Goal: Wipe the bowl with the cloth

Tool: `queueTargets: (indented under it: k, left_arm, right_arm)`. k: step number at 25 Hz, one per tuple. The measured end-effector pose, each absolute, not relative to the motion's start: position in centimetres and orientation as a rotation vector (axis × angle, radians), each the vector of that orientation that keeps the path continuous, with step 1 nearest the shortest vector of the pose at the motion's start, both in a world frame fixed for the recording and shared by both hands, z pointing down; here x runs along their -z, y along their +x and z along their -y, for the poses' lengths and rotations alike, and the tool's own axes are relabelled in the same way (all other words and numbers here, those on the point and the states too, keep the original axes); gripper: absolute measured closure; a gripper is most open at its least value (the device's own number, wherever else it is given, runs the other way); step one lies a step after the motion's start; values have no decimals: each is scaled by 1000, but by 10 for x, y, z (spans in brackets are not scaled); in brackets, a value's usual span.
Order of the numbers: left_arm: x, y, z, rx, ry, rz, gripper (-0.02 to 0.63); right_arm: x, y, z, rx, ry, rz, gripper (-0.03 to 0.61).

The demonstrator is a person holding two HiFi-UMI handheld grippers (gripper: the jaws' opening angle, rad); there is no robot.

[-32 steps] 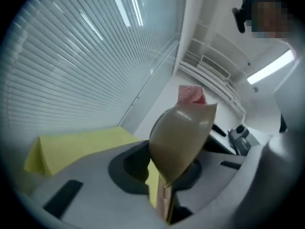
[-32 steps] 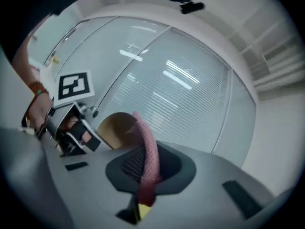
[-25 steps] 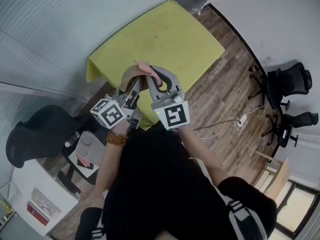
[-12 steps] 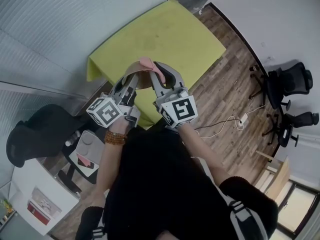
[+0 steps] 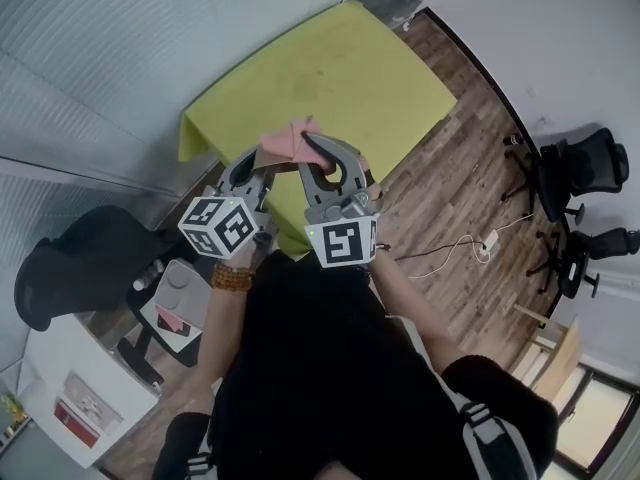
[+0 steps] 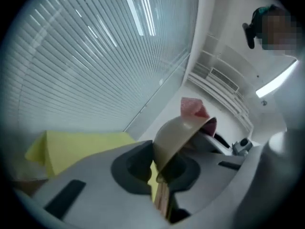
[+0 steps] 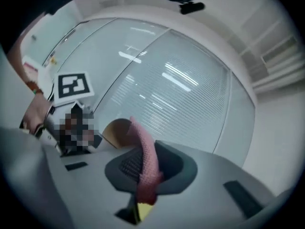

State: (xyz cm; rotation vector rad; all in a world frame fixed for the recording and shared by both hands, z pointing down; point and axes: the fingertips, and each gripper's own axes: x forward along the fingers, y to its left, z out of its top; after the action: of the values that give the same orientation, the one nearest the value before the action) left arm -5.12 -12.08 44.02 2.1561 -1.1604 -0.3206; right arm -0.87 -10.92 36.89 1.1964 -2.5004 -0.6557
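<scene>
— Where is the bowl (image 6: 178, 135)?

— Up in the air, off the yellow tabletop (image 5: 330, 68). The left tongs (image 5: 258, 163) have it by the rim. In the left gripper view the beige wall stands edge-on between the two jaws, and the pads press it from both sides. Those jaws have just been closing, with the rim between them.

— And the cloth (image 7: 145, 159)?

— It is a pink cloth in the right tongs (image 5: 312, 148). The right gripper view shows it pinched between the jaws as a narrow fold that rises past the tips. Those jaws have just been opening a little, yet the cloth sits tight between them.

— Do the two meet?

— Yes. From the left gripper view the pink cloth pokes up over the bowl's far rim, and more pink shows at its open side, which faces the right tongs. How far inside the cloth reaches I cannot tell. From the head view the cloth covers most of the bowl — only a pink patch shows between the two sets of tips.

— How are the tongs held?

— Side by side in front of the person, both pointing out toward the tabletop, over its near edge.

— Anything else around?

— A wooden floor (image 5: 470, 168) to the right, with two black office chairs (image 5: 578, 163) standing well apart from the tabletop.
</scene>
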Motion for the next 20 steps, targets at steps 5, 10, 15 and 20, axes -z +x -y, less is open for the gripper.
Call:
queueTargets:
  k: [5,10,15,20]
  left_arm:
    - [-441,-43,115,829,1747,773,588]
    - [-450,-42,120,491,2028,989,531]
    - [-436,-43,124,-17,2411,1333,503]
    - [-432,-38,128,134,2327,1225,549]
  right_arm:
    - [-352,-13,115,417,1231,2705,548]
    - [-375,-4,121,492,1161,2540,560]
    - [-376,0,126,424,1164,2587,561]
    - [-374,7,134,309,1203,2653,561]
